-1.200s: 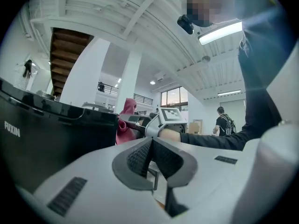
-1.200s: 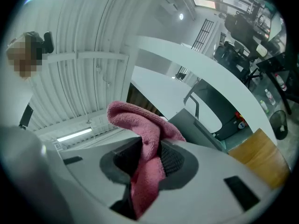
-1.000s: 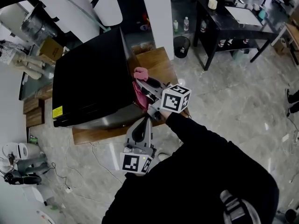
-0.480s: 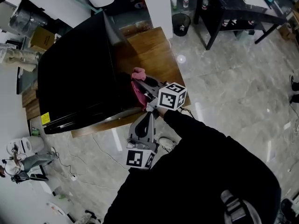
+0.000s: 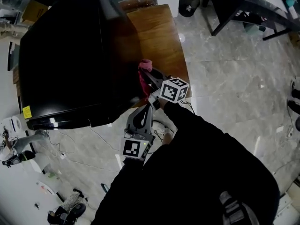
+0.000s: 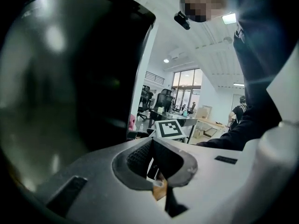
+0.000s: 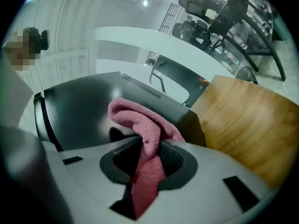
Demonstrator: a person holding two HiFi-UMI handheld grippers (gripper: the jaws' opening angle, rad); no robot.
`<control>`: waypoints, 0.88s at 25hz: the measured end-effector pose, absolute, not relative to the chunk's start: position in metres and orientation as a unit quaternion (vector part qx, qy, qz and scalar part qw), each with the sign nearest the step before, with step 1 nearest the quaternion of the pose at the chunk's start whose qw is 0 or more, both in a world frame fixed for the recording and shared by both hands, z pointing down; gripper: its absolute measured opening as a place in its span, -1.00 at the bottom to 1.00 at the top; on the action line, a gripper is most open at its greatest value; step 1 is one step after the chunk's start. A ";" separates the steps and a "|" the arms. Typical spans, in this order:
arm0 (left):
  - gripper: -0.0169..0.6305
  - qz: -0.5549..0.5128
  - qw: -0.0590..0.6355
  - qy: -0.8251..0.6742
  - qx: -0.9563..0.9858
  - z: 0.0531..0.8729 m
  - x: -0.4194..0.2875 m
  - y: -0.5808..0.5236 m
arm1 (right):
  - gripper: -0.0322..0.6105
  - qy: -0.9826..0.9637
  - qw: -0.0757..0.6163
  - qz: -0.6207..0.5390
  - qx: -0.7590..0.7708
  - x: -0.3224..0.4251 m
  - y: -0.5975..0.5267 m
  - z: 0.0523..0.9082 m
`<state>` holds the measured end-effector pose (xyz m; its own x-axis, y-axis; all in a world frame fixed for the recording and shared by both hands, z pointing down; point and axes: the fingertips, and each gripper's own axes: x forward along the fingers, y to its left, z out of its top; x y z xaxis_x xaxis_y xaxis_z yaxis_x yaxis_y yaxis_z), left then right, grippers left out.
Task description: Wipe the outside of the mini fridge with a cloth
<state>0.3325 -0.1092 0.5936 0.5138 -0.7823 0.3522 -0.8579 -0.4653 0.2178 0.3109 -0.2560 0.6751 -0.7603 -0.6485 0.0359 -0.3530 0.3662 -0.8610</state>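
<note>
We see the pink cloth [image 7: 140, 120] best in the right gripper view, where the right gripper [image 7: 148, 148] has its fingers [image 7: 174, 161] closed onto it. A crumpled bunch stands above the grip, and a tail hangs below until the gripper body cuts it off. Behind the bunch lies the dark, glossy face of the mini fridge [image 7: 84, 111], but we cannot tell whether the fabric presses on it or sits just in front. In the head view the cloth [image 5: 143, 75] is only a small pink patch at the centre of the frame, half covered by the right gripper [image 5: 148, 75]. It sits just at the right flank of the mini fridge [image 5: 70, 64], which fills the upper left as a nearly featureless black mass. The fridge's top edge is cut off by the frame, and only a small yellow label [image 5: 26, 111] stands out at its lower left. The fridge stands on a wooden tabletop [image 5: 157, 36], whose left part it hides. The left gripper [image 6: 152, 157] has its fingers [image 6: 138, 155] brought together to a thin slit with nothing between them. In the head view its tips disappear behind the right gripper's marker cube [image 5: 174, 89], below centre. Our dark sleeve [image 5: 201, 144] covers the lower right.
</note>
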 end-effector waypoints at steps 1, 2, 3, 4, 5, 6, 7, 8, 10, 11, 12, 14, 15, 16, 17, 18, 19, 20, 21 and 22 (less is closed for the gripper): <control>-0.93 0.106 0.190 -0.484 0.848 0.602 0.332 -0.111 | -0.61 0.808 0.149 -0.477 -0.313 0.311 -0.257 0.690; -0.93 0.110 0.191 -0.484 0.847 0.611 0.331 -0.114 | -0.61 0.804 0.140 -0.483 -0.317 0.312 -0.257 0.705; -0.93 0.112 0.188 -0.485 0.847 0.619 0.331 -0.117 | -0.61 0.800 0.131 -0.490 -0.321 0.313 -0.258 0.721; -0.93 0.111 0.184 -0.487 0.847 0.625 0.331 -0.120 | -0.61 0.794 0.122 -0.498 -0.325 0.313 -0.258 0.736; -0.93 0.108 0.183 -0.488 0.847 0.629 0.331 -0.122 | -0.61 0.789 0.113 -0.507 -0.329 0.313 -0.257 0.751; -0.93 0.106 0.184 -0.489 0.846 0.631 0.331 -0.124 | -0.61 0.783 0.105 -0.515 -0.332 0.312 -0.256 0.764; -0.93 0.105 0.187 -0.490 0.845 0.631 0.331 -0.125 | -0.61 0.779 0.098 -0.520 -0.336 0.310 -0.255 0.775; -0.93 0.105 0.189 -0.490 0.845 0.632 0.331 -0.126 | -0.61 0.777 0.091 -0.523 -0.339 0.309 -0.255 0.784; -0.93 0.108 0.196 -0.490 0.842 0.636 0.333 -0.127 | -0.61 0.776 0.075 -0.523 -0.346 0.308 -0.256 0.800; -0.93 0.109 0.200 -0.492 0.840 0.638 0.335 -0.128 | -0.61 0.775 0.066 -0.523 -0.347 0.308 -0.256 0.807; -0.93 0.110 0.204 -0.494 0.838 0.638 0.338 -0.128 | -0.61 0.775 0.056 -0.526 -0.346 0.308 -0.256 0.812; -0.93 0.107 0.211 -0.498 0.834 0.635 0.343 -0.126 | -0.61 0.775 0.034 -0.534 -0.336 0.310 -0.255 0.817; -0.93 0.104 0.215 -0.497 0.834 0.630 0.345 -0.123 | -0.61 0.778 0.024 -0.533 -0.332 0.314 -0.255 0.816; -0.93 0.102 0.219 -0.496 0.834 0.624 0.348 -0.119 | -0.61 0.783 0.016 -0.526 -0.331 0.320 -0.255 0.810; -0.93 0.100 0.222 -0.495 0.834 0.618 0.348 -0.114 | -0.61 0.792 0.013 -0.513 -0.330 0.327 -0.256 0.800; -0.93 0.097 0.224 -0.497 0.833 0.612 0.345 -0.107 | -0.61 0.804 0.013 -0.495 -0.329 0.334 -0.256 0.787; -0.93 0.093 0.226 -0.502 0.830 0.606 0.339 -0.100 | -0.61 0.816 0.014 -0.477 -0.326 0.339 -0.255 0.771; -0.93 0.087 0.228 -0.511 0.824 0.601 0.331 -0.093 | -0.61 0.830 0.013 -0.456 -0.320 0.344 -0.253 0.754; -0.93 0.081 0.228 -0.522 0.818 0.595 0.320 -0.087 | -0.61 0.846 0.007 -0.433 -0.313 0.348 -0.249 0.736; -0.93 0.075 0.226 -0.532 0.812 0.588 0.309 -0.081 | -0.61 0.862 -0.003 -0.406 -0.304 0.352 -0.244 0.719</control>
